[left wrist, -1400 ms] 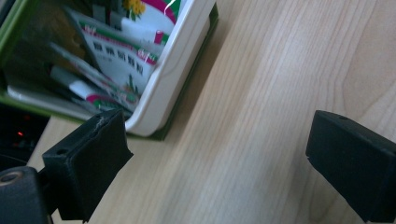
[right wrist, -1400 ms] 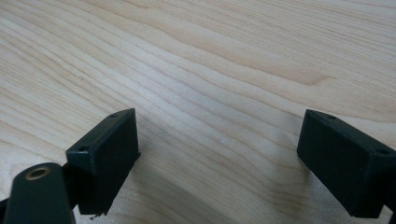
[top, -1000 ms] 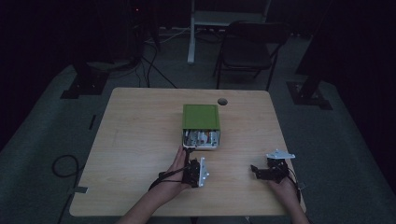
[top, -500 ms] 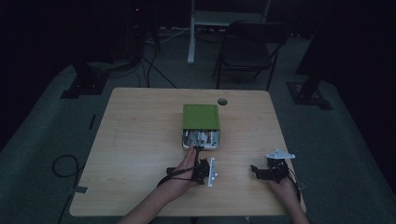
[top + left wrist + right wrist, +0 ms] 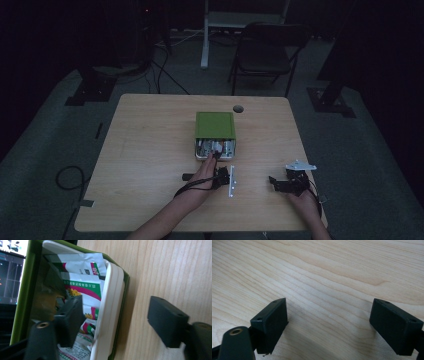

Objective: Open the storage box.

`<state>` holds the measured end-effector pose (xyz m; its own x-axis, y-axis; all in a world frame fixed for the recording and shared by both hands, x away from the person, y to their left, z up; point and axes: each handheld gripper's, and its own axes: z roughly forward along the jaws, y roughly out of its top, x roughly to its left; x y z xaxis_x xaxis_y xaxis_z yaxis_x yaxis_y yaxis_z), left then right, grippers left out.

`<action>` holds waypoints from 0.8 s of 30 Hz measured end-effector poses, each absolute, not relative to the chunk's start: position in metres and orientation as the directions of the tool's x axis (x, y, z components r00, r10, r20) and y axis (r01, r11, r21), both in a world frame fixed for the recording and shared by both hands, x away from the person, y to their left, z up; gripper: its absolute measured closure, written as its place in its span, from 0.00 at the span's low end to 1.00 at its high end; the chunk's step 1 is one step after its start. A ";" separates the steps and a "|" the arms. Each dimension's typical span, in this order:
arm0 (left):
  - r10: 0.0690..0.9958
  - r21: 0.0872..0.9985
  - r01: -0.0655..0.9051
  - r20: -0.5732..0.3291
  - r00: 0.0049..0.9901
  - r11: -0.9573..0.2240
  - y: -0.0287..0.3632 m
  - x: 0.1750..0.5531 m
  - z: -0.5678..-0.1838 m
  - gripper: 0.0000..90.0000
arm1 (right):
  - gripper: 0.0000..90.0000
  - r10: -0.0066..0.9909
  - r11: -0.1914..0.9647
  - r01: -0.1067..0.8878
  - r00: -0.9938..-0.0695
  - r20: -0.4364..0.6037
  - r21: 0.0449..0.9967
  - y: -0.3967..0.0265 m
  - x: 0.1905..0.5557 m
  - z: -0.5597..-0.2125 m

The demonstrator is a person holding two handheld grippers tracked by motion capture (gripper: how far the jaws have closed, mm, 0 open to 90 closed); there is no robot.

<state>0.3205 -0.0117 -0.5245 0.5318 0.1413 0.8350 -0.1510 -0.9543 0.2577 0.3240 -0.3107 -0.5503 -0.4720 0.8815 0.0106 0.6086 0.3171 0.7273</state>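
Left gripper view puts the white tray (image 5: 110,307) of sachets (image 5: 86,290) mid-frame, inside the green box (image 5: 23,302). My left gripper (image 5: 117,322) straddles its rim, jaws just closing but not yet pressing, to pull it out. My right gripper (image 5: 337,325) rests apart at lower right on the table (image 5: 150,140).

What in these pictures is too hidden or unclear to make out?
- How many sachets sit in the green box: the high view is dim and small, and the left tool hides the lower ones in its own view.
- Sachet print: too blurred, left gripper view.
- Box's far end: cut off there.
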 end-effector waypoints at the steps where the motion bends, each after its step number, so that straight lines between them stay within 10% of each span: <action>1: 0.135 0.250 -0.156 0.843 0.520 -0.956 -0.013 0.321 -0.525 0.38 | 0.16 0.882 0.317 0.609 -0.472 0.011 0.727 -0.311 0.324 -0.550; 24: 0.028 0.103 -0.151 0.901 0.433 -0.983 -0.025 0.336 -0.538 0.76 | 0.16 0.882 0.317 0.608 -0.472 0.010 0.727 -0.311 0.324 -0.550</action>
